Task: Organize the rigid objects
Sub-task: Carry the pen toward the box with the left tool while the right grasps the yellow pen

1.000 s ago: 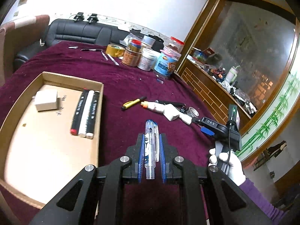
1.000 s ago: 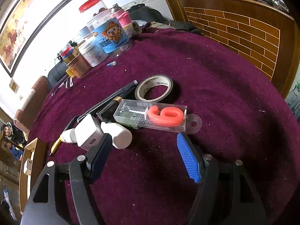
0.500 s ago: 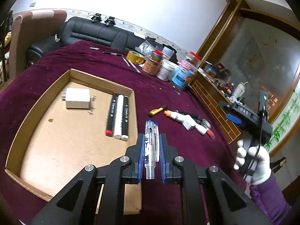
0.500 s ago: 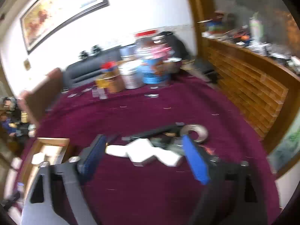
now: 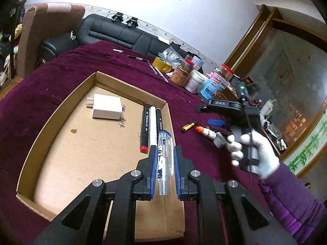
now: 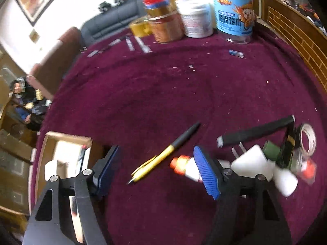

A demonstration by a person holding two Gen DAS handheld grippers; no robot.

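My left gripper (image 5: 164, 153) is shut on a clear blue pen (image 5: 163, 159), held above the right edge of a shallow cardboard tray (image 5: 61, 110). The tray holds a white charger (image 5: 107, 108) and three markers (image 5: 151, 128). My right gripper (image 6: 156, 165) is open and empty, above the purple cloth over a yellow-black pen (image 6: 163, 155). An orange-capped white glue bottle (image 6: 185, 167) lies just by its right finger. The right gripper (image 5: 216, 114) also shows in the left wrist view, held by a white-gloved hand.
A black stick (image 6: 257, 131), a white adapter (image 6: 251, 163), a tape ring (image 6: 307, 138) and a clear packet (image 6: 304, 167) lie at the right. Jars and tins (image 5: 196, 77) stand at the table's far side. A small blue piece (image 6: 236, 53) lies near them.
My left gripper has carried the pen leftward, over the tray's right edge. My right gripper has swung left from the adapter pile to over the yellow-black pen.
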